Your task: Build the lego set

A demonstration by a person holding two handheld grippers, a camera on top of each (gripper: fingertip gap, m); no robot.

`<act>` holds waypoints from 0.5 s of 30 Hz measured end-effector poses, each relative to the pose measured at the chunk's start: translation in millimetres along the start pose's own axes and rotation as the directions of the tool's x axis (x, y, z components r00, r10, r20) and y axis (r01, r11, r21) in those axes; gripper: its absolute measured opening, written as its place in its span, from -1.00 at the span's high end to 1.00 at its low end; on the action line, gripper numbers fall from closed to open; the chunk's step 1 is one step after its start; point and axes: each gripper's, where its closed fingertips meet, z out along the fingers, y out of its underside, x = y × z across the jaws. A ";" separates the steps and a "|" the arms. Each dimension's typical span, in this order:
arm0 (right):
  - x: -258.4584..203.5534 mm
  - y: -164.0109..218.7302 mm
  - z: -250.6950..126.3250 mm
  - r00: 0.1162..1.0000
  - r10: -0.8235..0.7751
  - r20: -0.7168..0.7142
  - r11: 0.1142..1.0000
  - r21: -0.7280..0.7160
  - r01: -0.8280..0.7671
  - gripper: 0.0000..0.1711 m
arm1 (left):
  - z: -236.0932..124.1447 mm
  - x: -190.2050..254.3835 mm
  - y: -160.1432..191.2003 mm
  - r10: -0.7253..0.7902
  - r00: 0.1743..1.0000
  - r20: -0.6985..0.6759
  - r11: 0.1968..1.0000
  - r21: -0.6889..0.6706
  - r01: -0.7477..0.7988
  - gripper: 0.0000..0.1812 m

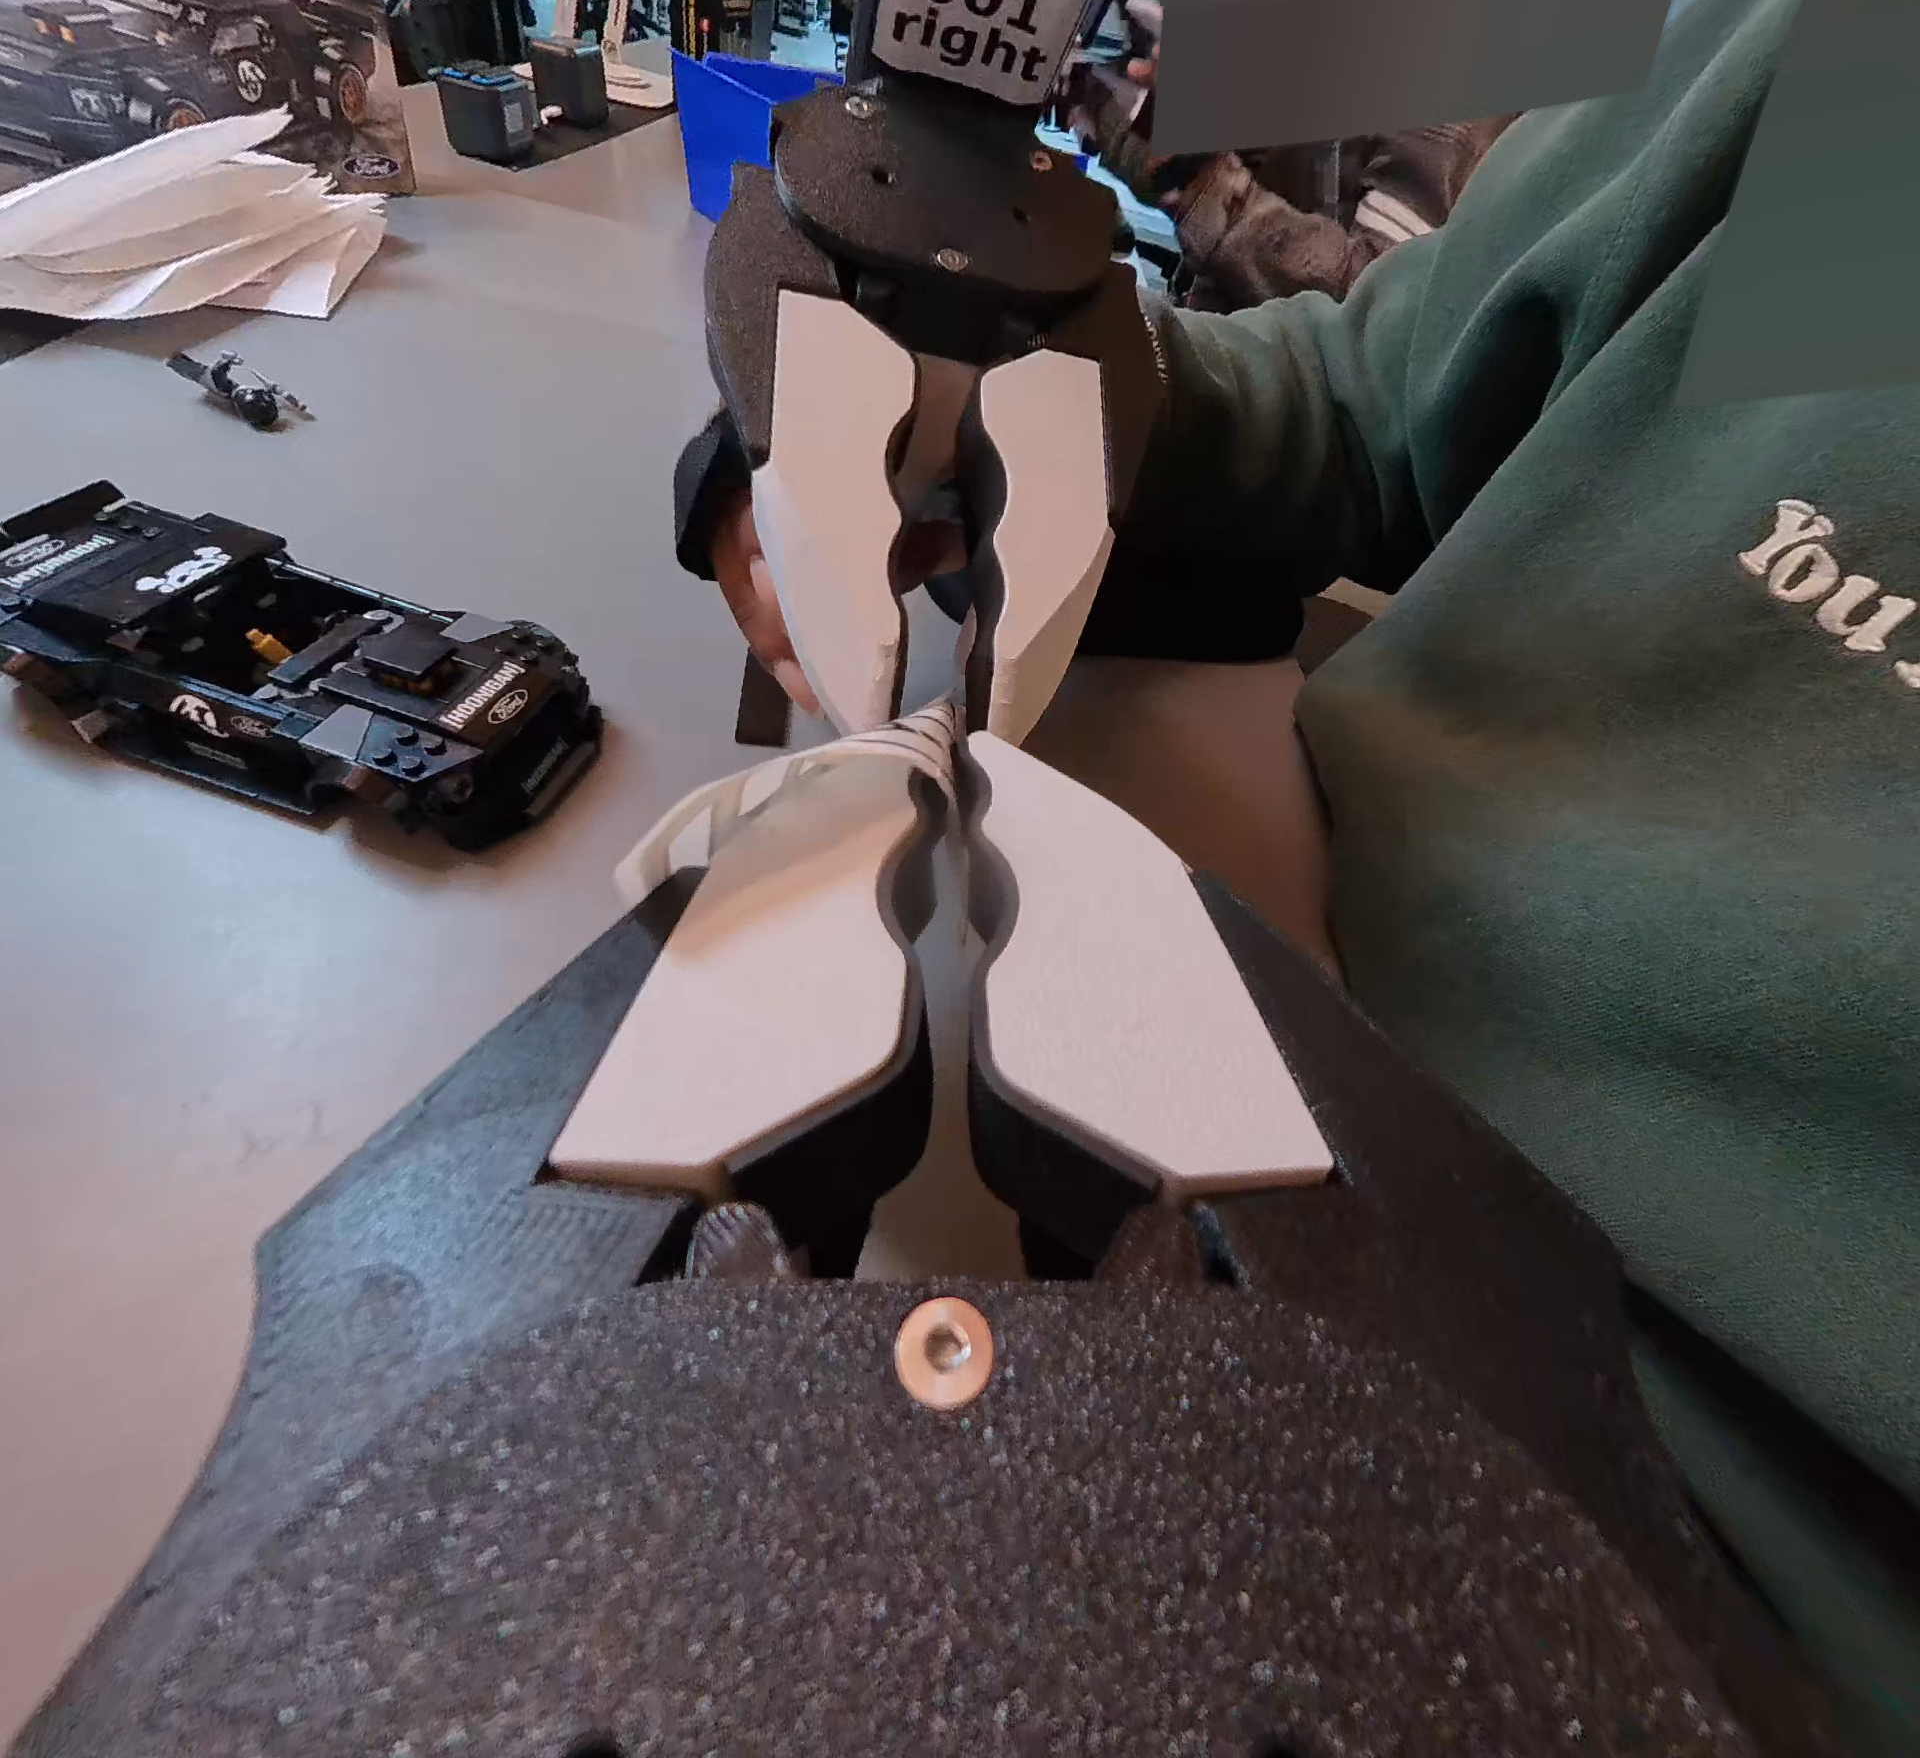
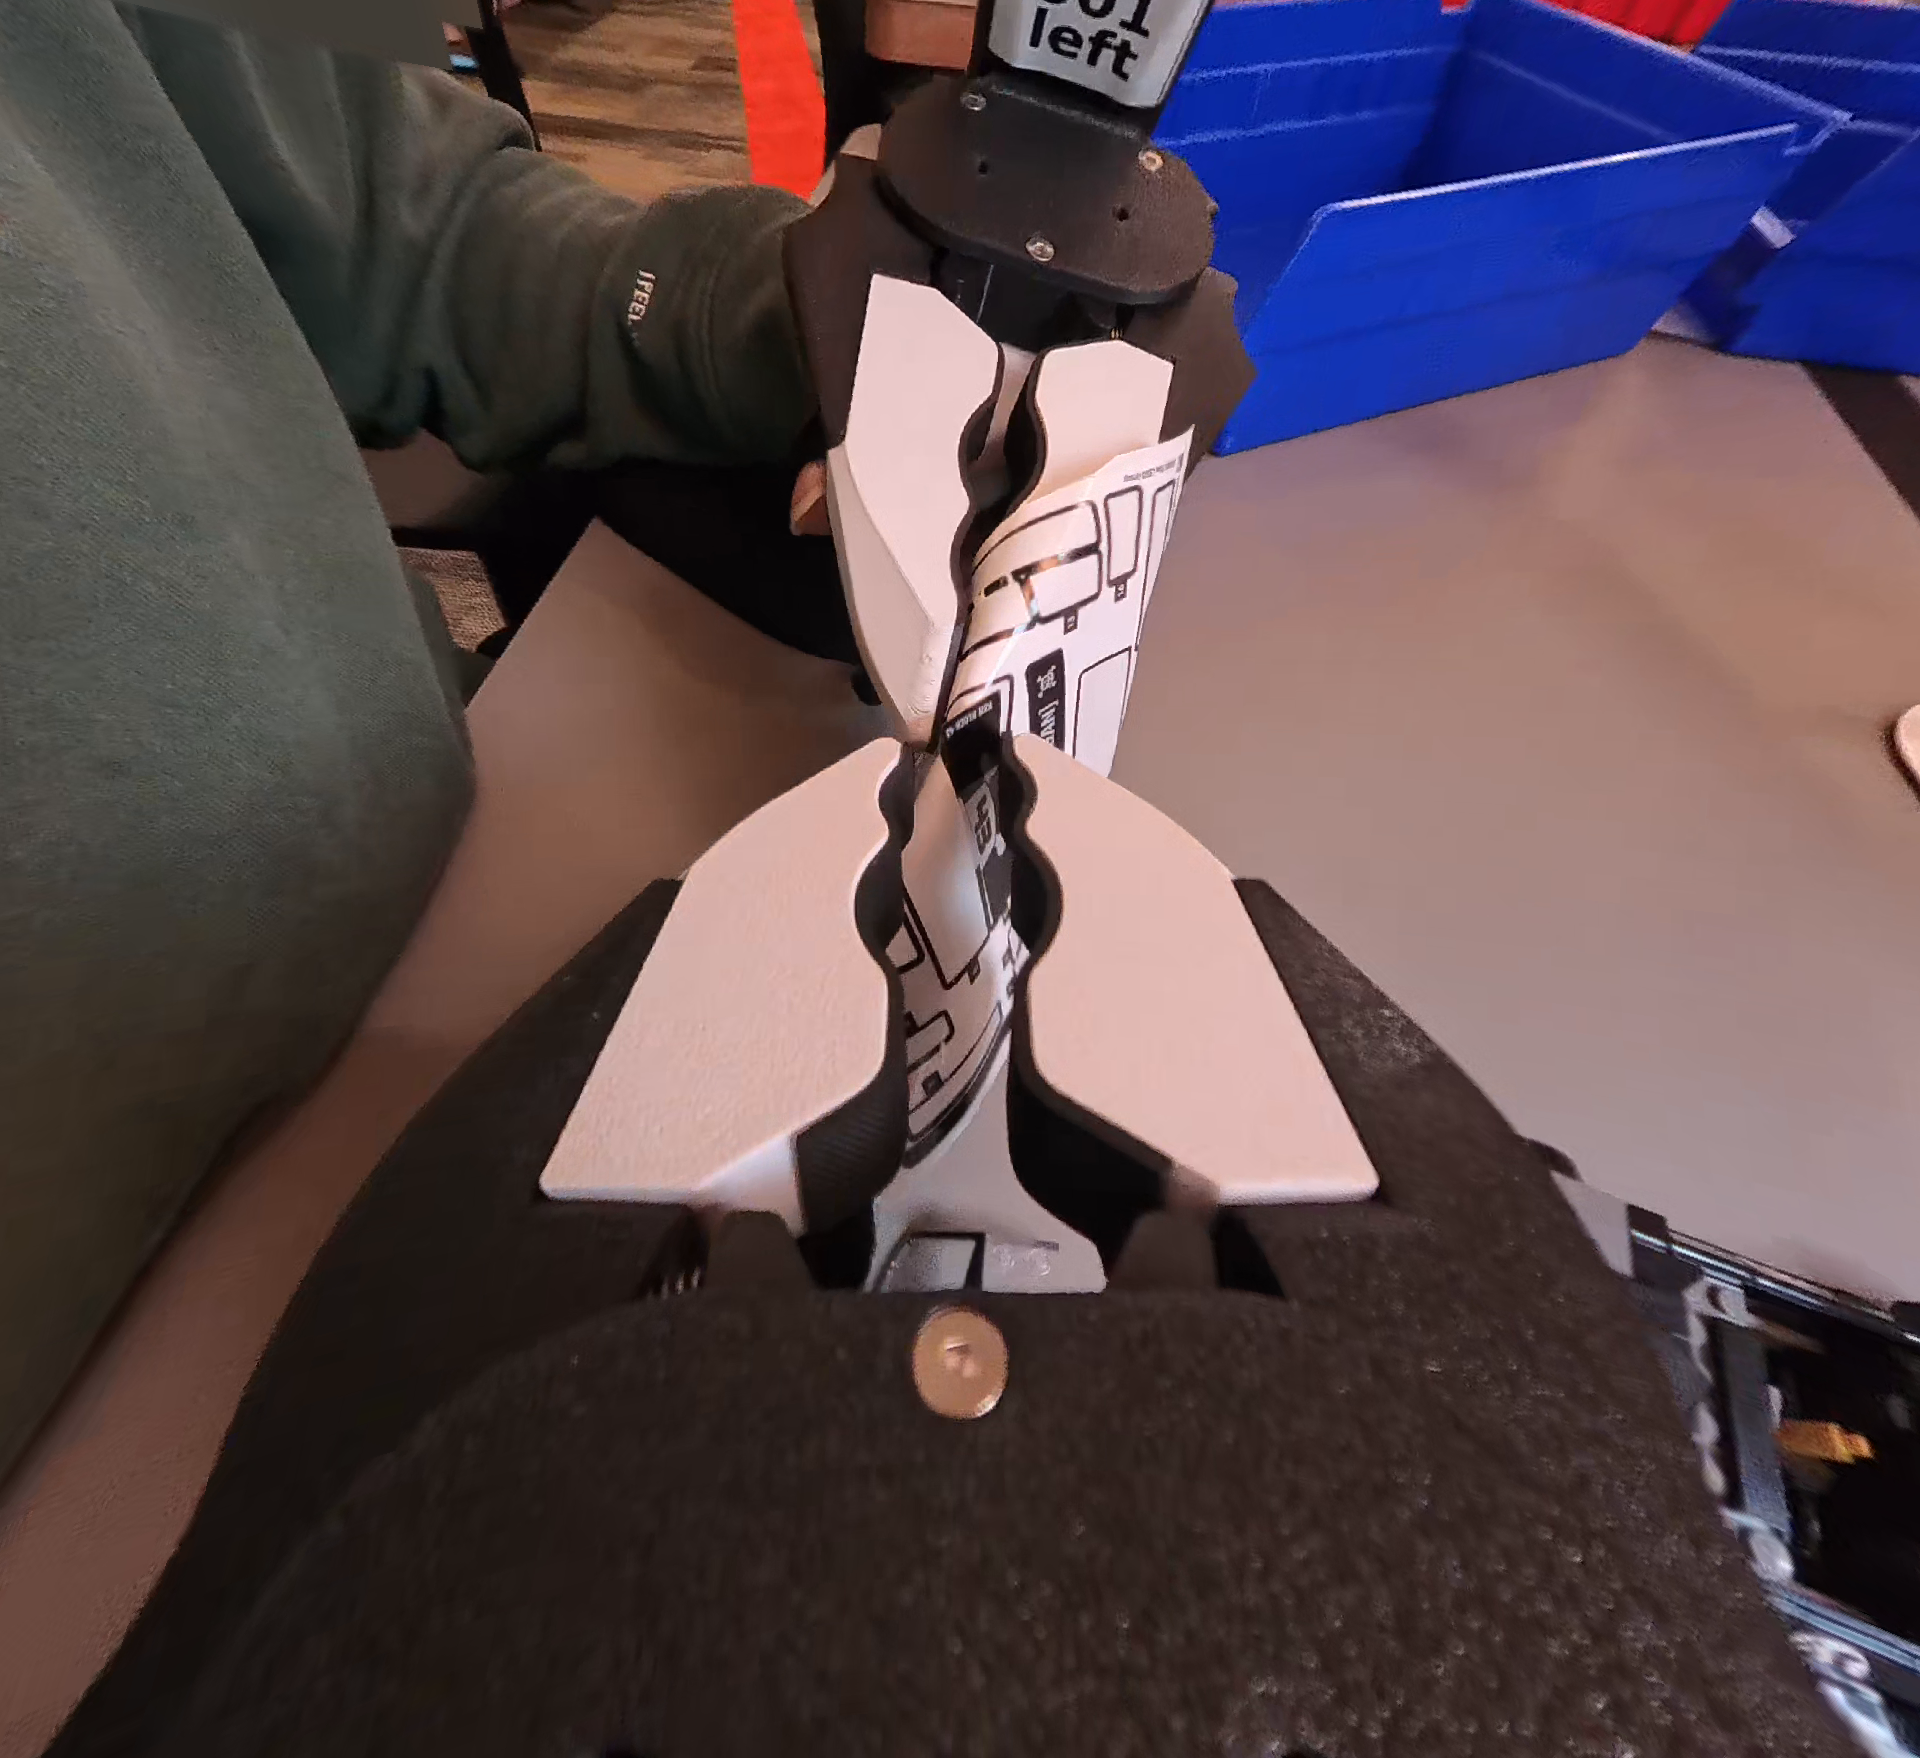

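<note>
A white sticker sheet (image 2: 1070, 586) with black outlined stickers hangs twisted in the air between my two grippers, which face each other tip to tip. My left gripper (image 1: 958, 763) is shut on one end of it, and the sheet bulges out to the left of its fingers (image 1: 769, 799). My right gripper (image 2: 961, 758) has its jaws drawn close on the other end, which runs down between its fingers. The right gripper also shows in the left wrist view (image 1: 930, 716), as the left gripper does in the right wrist view (image 2: 940, 700). The black lego car (image 1: 281, 659) lies on the grey table (image 1: 312, 1033).
The set's box (image 1: 187, 15) and torn white paper bags (image 1: 177, 243) lie at the back left. A small black lego sub-assembly (image 1: 244, 394) sits behind the car. Blue bins (image 2: 1507, 191) stand on the far side. A person's green sleeve (image 1: 1507, 461) fills the right. The tips of both grippers are at nearly the same place. About 35 cm separates my right fingertips from the small black lego sub-assembly (image 1: 244, 394).
</note>
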 end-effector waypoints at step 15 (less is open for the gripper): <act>18.1 13.1 4.1 0.974 -0.152 -0.169 0.982 -0.137 0.130 0.93 | 2.1 -19.6 18.8 -0.116 0.990 0.084 0.989 -0.080 0.123 0.99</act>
